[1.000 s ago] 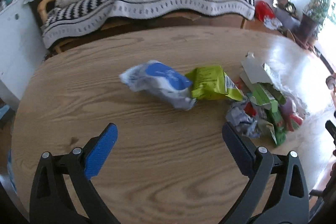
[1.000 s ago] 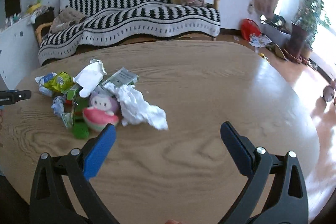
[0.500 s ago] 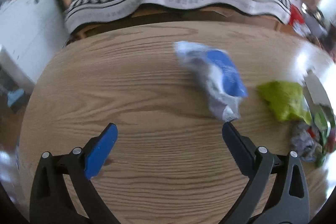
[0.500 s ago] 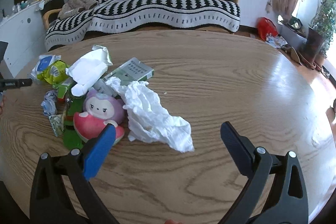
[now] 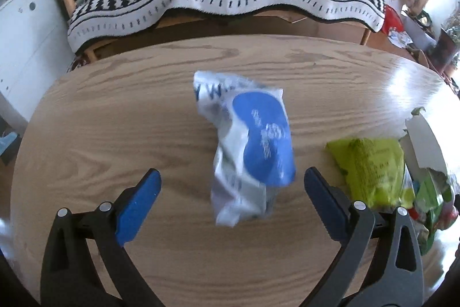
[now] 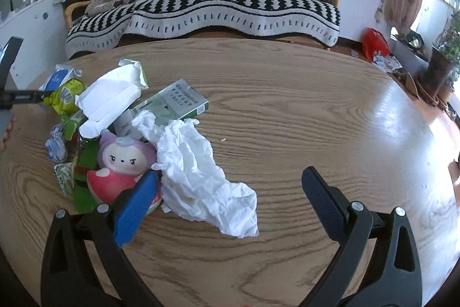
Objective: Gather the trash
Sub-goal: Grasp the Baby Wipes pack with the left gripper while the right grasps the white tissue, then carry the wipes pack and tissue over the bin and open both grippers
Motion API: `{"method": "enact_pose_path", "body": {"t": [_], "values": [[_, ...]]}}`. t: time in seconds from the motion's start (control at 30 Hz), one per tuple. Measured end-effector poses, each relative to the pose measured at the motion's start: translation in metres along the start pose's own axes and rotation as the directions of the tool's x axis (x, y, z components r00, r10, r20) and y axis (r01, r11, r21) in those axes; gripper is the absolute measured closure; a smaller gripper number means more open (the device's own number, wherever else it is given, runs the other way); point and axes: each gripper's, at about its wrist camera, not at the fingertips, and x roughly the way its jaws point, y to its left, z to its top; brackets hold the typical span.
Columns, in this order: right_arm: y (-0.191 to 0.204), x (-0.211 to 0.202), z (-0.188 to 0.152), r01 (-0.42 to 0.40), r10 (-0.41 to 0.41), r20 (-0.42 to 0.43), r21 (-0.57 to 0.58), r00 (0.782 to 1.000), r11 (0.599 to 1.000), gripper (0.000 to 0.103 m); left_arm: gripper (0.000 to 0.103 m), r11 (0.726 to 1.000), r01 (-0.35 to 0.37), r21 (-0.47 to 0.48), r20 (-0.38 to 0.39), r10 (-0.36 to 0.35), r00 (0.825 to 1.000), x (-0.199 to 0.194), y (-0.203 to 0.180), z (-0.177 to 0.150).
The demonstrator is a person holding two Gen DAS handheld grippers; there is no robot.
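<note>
A crumpled white-and-blue plastic bag lies on the wooden table, its near end between the fingers of my open left gripper. A lime-green wrapper sits to its right. In the right wrist view, a crumpled white tissue lies just ahead of my open right gripper, whose left fingertip is by a pink toy. Behind are a white torn carton, a green box and small wrappers.
A sofa with a black-and-white striped blanket stands beyond the table's far edge. A white cabinet is at the left. A red bag and potted plants are on the floor at right. The other gripper shows at the left edge.
My left gripper has swung left and closed in on the blue-and-white bag, which now lies between its fingers. My right gripper has moved forward toward the tissue and trash pile.
</note>
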Motion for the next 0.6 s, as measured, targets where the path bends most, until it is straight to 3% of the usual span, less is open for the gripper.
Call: {"method": "enact_pose_path", "body": {"t": [0.03,0.07,0.1,0.13,0.17,0.2,0.3,0.47,0.6], "values": [[-0.001,0.000,0.001,-0.009,0.009,-0.006,0.003,1.000,1.000,0.007,0.012,1.000,0.029,0.001,0.009,-0.029,1.000,0.000,0.001,0.002],[-0.003,0.002,0.002,-0.031,0.031,-0.019,0.022,0.999,0.999,0.014,0.020,0.997,0.072,-0.001,0.008,-0.072,0.997,0.002,0.003,0.004],[-0.005,0.003,0.002,-0.062,0.063,-0.028,0.046,0.998,0.997,0.041,0.047,0.997,0.080,-0.004,-0.012,-0.080,0.997,0.006,0.005,0.005],[-0.008,0.004,0.003,-0.096,0.099,-0.039,0.066,0.994,0.993,0.058,0.058,0.995,0.100,-0.009,-0.032,-0.100,0.995,0.009,0.007,0.006],[-0.009,0.006,0.002,-0.104,0.108,-0.052,0.078,0.993,0.991,0.072,0.059,0.993,0.112,-0.021,-0.025,-0.112,0.993,0.008,0.009,0.005],[-0.009,0.006,0.000,-0.108,0.112,-0.045,0.080,0.993,0.991,0.077,0.062,0.992,0.123,-0.023,-0.022,-0.124,0.992,0.007,0.010,0.004],[-0.004,0.001,-0.001,-0.125,0.127,-0.020,0.086,0.992,0.988,0.084,0.072,0.991,0.131,0.002,-0.011,-0.131,0.991,-0.001,0.009,-0.001],[-0.009,-0.016,-0.003,-0.110,0.104,0.053,0.123,0.993,0.986,0.087,0.075,0.992,0.126,0.000,0.019,-0.126,0.992,-0.021,0.016,-0.010],[-0.012,-0.021,-0.007,-0.102,0.095,0.056,0.138,0.994,0.985,0.087,0.077,0.993,0.121,-0.019,0.028,-0.120,0.992,-0.029,0.022,-0.016]]}}
